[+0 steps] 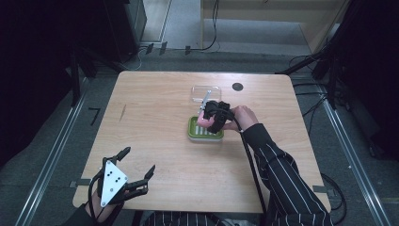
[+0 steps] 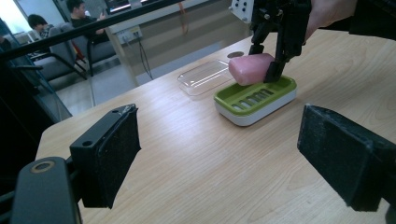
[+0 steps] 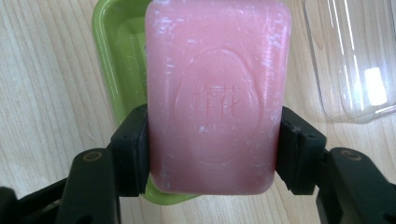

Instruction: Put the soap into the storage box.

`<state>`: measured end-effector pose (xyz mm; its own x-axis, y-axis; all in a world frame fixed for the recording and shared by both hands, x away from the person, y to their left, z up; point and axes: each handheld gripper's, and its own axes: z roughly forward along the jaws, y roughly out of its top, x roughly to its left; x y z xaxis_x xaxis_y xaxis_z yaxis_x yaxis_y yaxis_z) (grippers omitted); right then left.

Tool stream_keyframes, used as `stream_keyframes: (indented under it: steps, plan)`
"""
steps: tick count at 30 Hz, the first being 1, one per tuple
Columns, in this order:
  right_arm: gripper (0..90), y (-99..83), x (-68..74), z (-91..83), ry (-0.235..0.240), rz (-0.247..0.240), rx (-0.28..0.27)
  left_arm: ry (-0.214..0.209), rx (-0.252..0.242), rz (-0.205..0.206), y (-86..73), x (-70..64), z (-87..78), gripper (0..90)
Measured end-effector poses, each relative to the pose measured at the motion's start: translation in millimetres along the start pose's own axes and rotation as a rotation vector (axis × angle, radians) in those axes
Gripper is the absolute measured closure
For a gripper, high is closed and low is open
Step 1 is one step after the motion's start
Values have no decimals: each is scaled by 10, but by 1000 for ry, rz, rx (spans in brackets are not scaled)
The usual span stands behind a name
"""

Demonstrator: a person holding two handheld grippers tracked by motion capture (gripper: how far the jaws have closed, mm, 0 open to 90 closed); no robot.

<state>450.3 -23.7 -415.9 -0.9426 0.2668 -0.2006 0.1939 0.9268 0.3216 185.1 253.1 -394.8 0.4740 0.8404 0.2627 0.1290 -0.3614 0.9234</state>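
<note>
Above the green soap dish, the right tool clamps the pink soap; the left tool gapes wide.

Two Chinese characters, apparently 樱花, are embossed inside an oval on the pink soap bar, between the right hand-held gripper jaws; the smaller line beneath is illegible.

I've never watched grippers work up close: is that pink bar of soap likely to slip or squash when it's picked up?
The pink bar of soap probably stays stiff: its edges look unbent between the right gripper jaws. Its smooth, rounded sides suggest it could slip. The powdery surface looks dry, so grip may hold.
</note>
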Motion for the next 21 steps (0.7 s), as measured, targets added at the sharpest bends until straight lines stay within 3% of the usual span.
stream_keyframes:
  steps: [21]
  plan:
    - [389, -40, -77, 117, 54, 11, -35, 1, 4, 2, -2, -1, -3, 133]
